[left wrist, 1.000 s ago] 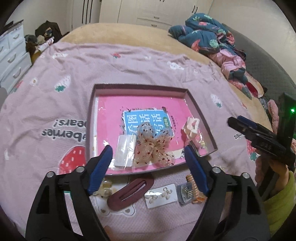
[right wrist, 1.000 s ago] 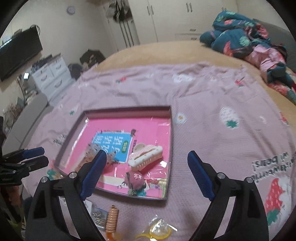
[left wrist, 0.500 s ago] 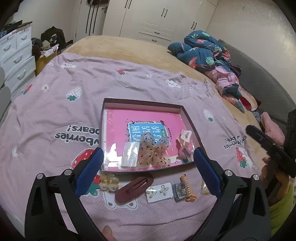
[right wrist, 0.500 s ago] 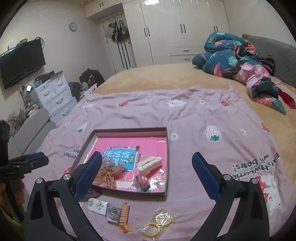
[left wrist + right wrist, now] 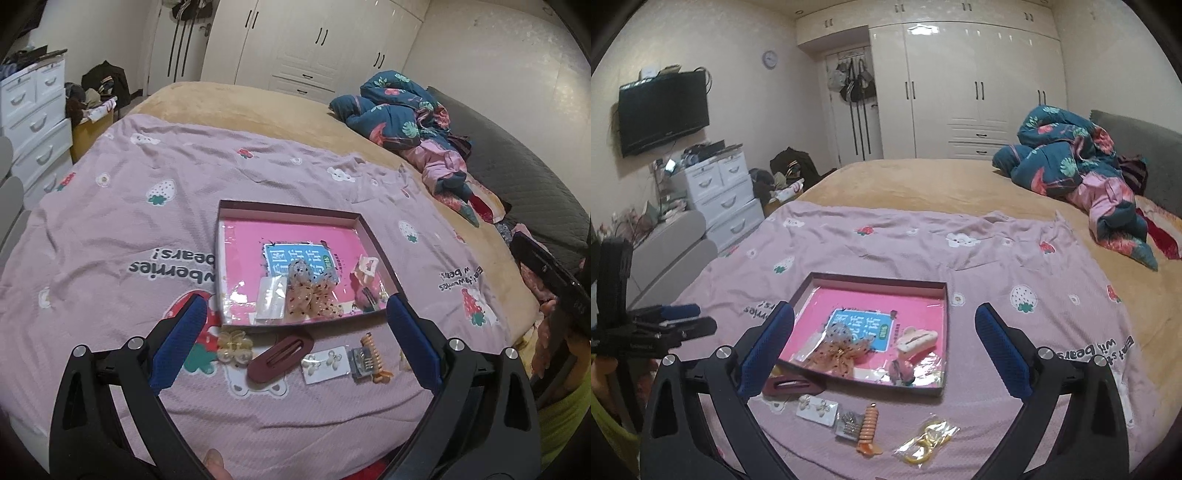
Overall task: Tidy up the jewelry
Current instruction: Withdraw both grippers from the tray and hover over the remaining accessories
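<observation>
A shallow box (image 5: 291,212) (image 5: 875,281) with a pink floor lies on the purple bedspread. In it are a dotted bow (image 5: 310,291) (image 5: 840,350), a clear packet (image 5: 271,301) and a cream claw clip (image 5: 365,267) (image 5: 916,341). In front of the box lie a pale flower clip (image 5: 232,345), a maroon oval clip (image 5: 280,356) (image 5: 792,386), an earring card (image 5: 327,363) (image 5: 817,408), an orange clip (image 5: 375,354) (image 5: 868,430) and a bag of yellow rings (image 5: 925,441). My left gripper (image 5: 293,341) and right gripper (image 5: 884,352) are open, empty, held above the bed's near edge.
A bundle of blue and pink bedding (image 5: 410,118) (image 5: 1082,177) lies at the far right of the bed. White drawers (image 5: 33,122) (image 5: 724,195) stand at the left, wardrobes (image 5: 979,85) behind. The other gripper shows at each view's side edge (image 5: 554,280) (image 5: 653,328).
Both grippers have pulled back and risen away from the box, so more of the bed and room shows. The items have not moved.
</observation>
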Demonstrator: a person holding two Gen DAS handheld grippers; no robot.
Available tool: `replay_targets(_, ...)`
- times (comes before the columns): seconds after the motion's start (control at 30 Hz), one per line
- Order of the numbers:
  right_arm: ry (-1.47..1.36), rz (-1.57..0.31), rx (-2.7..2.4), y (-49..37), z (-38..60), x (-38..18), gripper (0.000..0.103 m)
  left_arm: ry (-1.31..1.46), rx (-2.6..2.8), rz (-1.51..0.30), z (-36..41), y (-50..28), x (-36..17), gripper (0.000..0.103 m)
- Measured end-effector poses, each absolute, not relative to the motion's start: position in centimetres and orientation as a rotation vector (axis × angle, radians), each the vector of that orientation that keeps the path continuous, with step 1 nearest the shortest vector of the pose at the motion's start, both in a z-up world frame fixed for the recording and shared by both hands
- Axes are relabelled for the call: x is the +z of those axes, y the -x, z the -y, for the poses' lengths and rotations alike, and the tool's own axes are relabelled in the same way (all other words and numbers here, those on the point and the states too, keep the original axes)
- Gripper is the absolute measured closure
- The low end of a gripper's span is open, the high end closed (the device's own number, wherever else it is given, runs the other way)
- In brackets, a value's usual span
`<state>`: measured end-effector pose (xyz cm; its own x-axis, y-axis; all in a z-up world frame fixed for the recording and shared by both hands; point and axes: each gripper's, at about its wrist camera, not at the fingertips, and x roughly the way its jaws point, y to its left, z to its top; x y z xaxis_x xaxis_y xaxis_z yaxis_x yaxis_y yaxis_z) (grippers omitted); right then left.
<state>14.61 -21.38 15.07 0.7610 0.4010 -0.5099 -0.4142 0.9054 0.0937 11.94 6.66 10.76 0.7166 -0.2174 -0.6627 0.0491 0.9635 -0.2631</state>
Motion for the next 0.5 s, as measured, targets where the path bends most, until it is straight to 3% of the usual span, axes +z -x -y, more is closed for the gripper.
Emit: replay_targets(0.5,0.1,-0.603,0.525,-11.8,17.3,12.5,0.005,0.206,-0.135,-0.751,-7.2,-8.6,10.2,0.01)
